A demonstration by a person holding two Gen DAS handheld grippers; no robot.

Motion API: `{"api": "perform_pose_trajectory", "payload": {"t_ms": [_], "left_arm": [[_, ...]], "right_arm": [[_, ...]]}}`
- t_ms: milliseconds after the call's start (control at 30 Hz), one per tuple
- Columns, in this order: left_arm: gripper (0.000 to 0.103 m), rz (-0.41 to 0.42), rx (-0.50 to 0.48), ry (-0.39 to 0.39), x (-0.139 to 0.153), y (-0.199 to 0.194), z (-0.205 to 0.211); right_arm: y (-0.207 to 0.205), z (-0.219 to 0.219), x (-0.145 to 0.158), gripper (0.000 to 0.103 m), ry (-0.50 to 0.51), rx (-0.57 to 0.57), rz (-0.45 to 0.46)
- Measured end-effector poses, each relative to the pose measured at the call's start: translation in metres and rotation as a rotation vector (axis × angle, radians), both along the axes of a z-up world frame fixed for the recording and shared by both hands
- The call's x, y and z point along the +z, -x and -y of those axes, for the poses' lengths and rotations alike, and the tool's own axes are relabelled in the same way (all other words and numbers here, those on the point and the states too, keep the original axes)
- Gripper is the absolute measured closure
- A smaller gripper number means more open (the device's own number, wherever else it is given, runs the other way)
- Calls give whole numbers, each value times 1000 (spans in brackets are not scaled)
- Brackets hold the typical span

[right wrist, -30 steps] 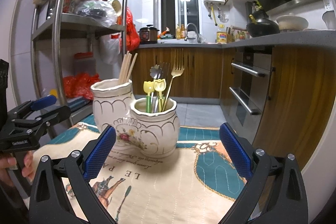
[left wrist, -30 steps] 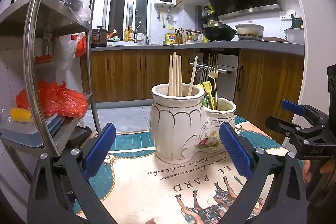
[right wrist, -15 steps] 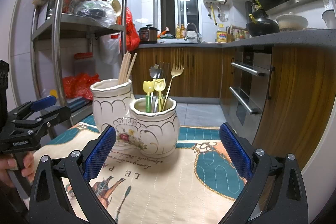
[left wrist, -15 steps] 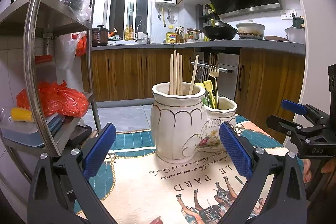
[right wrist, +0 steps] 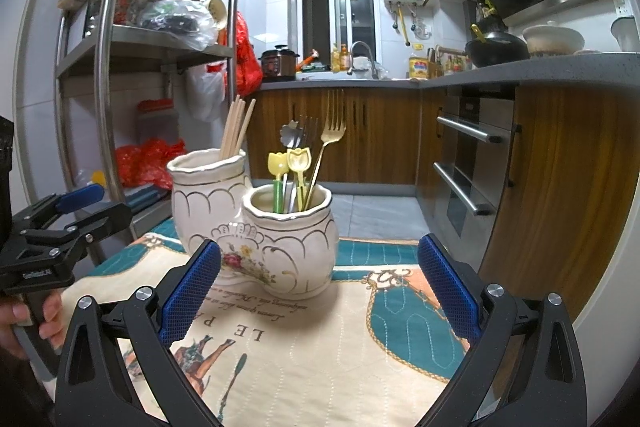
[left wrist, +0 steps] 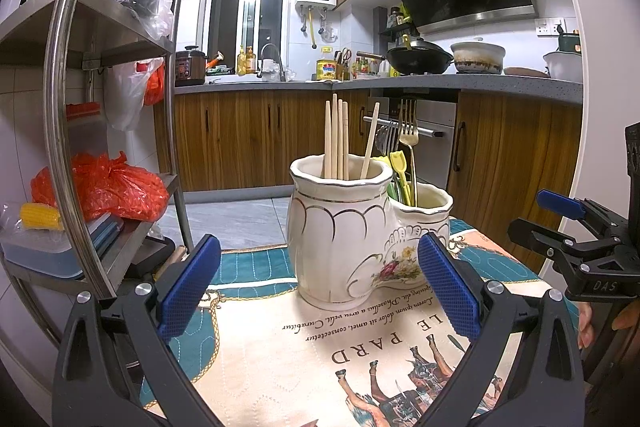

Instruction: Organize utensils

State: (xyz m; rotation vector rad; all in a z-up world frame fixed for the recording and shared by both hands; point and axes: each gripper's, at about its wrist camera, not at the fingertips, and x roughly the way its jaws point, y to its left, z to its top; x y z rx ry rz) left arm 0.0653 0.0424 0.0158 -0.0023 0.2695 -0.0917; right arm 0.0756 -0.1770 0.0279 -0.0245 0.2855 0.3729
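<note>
My left tongs (left wrist: pixel 320 287) and right tongs (right wrist: pixel 318 287) gape empty before the ceramic holder (right wrist: pixel 256 223); chopsticks (left wrist: pixel 338 139) and forks (right wrist: pixel 330 143) stand sorted.

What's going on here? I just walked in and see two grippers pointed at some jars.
A person holds a gripper in each hand over a printed tablecloth. Both the left gripper and the right gripper are open and hold nothing. In front of them stands a joined ceramic holder: chopsticks are in the taller pot, forks and small spoons in the shorter one. Nothing is being gripped.
</note>
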Motion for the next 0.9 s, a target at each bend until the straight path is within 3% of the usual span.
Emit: {"api": "perform_pose_trajectory", "payload": {"t_ms": [900], "left_arm": [[6,-2,1,-1,0,-1,1]], "right_arm": [[1,1,0,5,-2,-7,2]]}}
